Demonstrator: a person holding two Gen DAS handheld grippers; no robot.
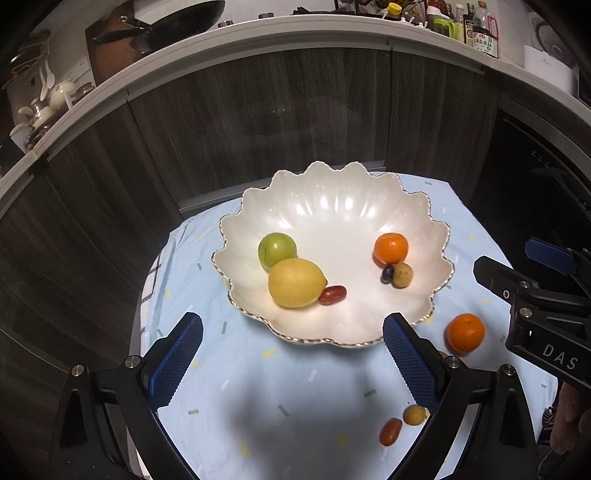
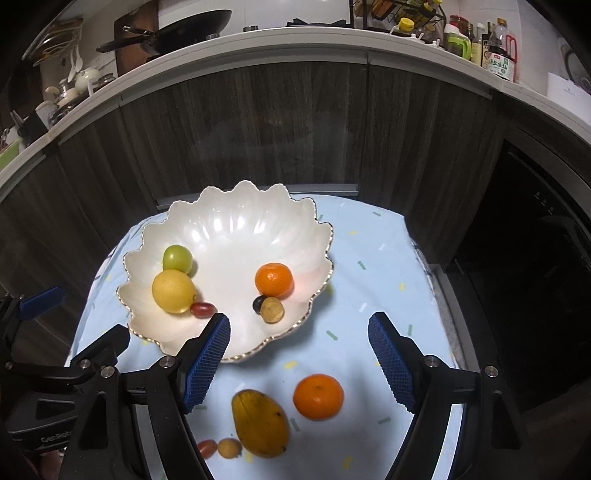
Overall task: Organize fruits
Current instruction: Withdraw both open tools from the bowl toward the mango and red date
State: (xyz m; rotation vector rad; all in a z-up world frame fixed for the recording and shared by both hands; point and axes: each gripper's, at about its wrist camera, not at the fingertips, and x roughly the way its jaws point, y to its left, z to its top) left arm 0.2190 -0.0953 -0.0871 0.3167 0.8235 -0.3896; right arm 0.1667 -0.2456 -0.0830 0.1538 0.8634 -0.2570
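A white scalloped bowl [image 1: 332, 206] [image 2: 236, 218] on a light blue cloth holds a green fruit [image 1: 277, 249], a yellow lemon [image 1: 295, 282], a red grape tomato [image 1: 332, 294], an orange [image 1: 390, 248], a dark grape [image 1: 387, 274] and a small brown fruit [image 1: 402, 275]. On the cloth in front lie another orange [image 2: 318, 397], a mango [image 2: 260, 422], a small brown fruit [image 2: 229, 448] and a red tomato [image 2: 207, 447]. My left gripper [image 1: 291, 360] hovers open and empty before the bowl's near rim. My right gripper [image 2: 301, 360] is open and empty above the loose orange.
Dark wood cabinet fronts [image 1: 258, 122] stand behind the table under a white countertop with pans [image 2: 177, 26], bottles [image 2: 498, 55] and utensils. The blue cloth [image 2: 369, 266] extends to the right of the bowl. A dark appliance [image 2: 535, 240] is at right.
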